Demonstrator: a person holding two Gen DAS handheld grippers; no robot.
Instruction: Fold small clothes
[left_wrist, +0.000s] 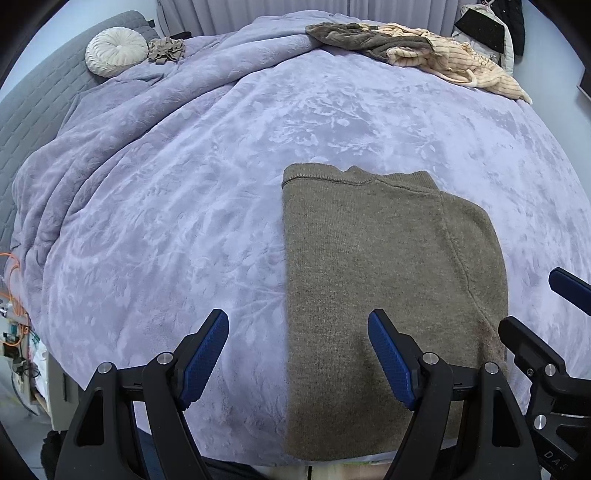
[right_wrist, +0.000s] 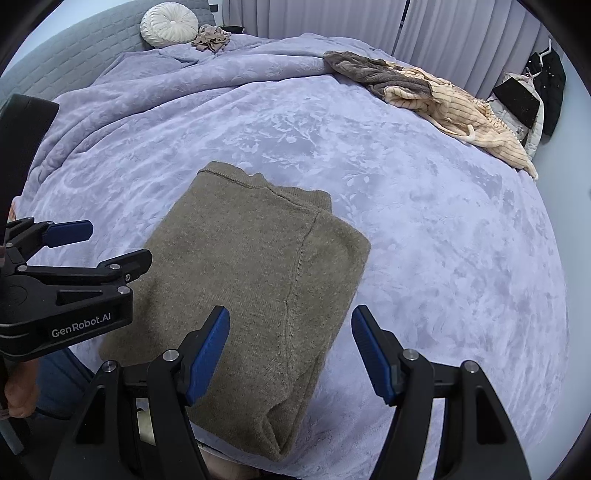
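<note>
An olive-brown knit garment (left_wrist: 388, 280) lies folded into a long rectangle on the lavender bed cover (left_wrist: 184, 221), near the front edge. It also shows in the right wrist view (right_wrist: 251, 280). My left gripper (left_wrist: 297, 354) is open and empty, hovering over the garment's near left edge. My right gripper (right_wrist: 290, 354) is open and empty above the garment's near right edge. The right gripper also shows at the right edge of the left wrist view (left_wrist: 543, 317). The left gripper shows at the left of the right wrist view (right_wrist: 110, 247).
A pile of brown and cream striped clothes (left_wrist: 413, 48) lies at the bed's far right. A round white cushion (left_wrist: 116, 51) and a small crumpled beige cloth (left_wrist: 166, 50) sit at the far left by the grey headboard (left_wrist: 33, 110). Curtains and hanging dark clothes (right_wrist: 546, 85) stand behind.
</note>
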